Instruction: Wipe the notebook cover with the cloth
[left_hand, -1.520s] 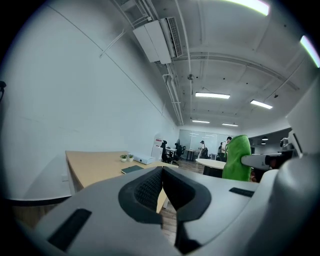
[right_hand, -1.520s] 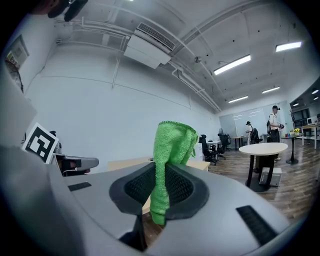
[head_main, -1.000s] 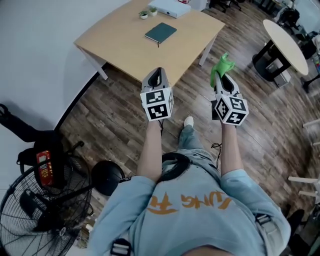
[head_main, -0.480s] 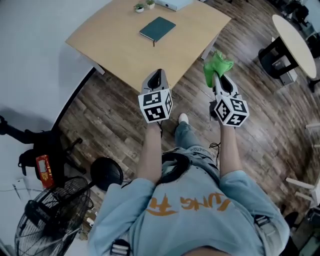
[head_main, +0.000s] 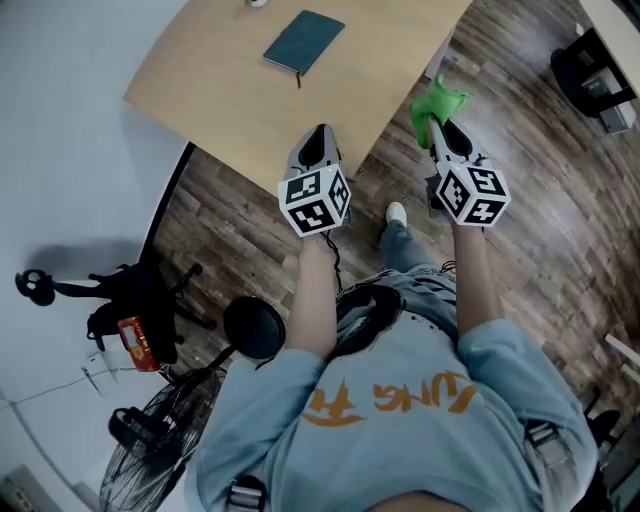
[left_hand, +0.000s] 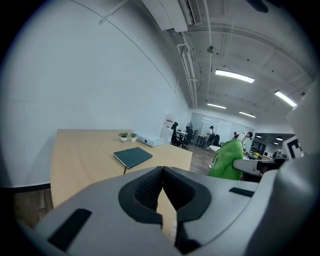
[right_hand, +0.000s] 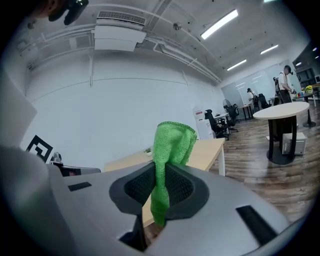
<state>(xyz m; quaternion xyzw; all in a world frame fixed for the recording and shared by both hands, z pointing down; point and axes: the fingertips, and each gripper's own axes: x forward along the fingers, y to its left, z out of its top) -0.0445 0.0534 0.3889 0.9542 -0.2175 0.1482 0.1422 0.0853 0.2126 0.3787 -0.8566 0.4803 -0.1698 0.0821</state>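
A dark teal notebook (head_main: 303, 41) lies closed on the light wooden table (head_main: 230, 90), well ahead of both grippers; it also shows in the left gripper view as the notebook (left_hand: 133, 157). My left gripper (head_main: 316, 146) hangs over the table's near edge, jaws shut with nothing between them. My right gripper (head_main: 441, 128) is off the table's right corner, above the floor, shut on a green cloth (head_main: 435, 104). The cloth (right_hand: 170, 155) stands up from between the right jaws.
Two small potted plants (left_hand: 127, 136) and a white box (left_hand: 150, 141) sit at the table's far end. A black fan (head_main: 150, 440) and a chair base (head_main: 120, 300) stand on the floor at the left. A round white table (right_hand: 282, 125) is at the right.
Both grippers have moved closer to the table, and the view has shifted so the notebook sits nearer the top edge. Both grippers stay shut, the right one on the cloth.
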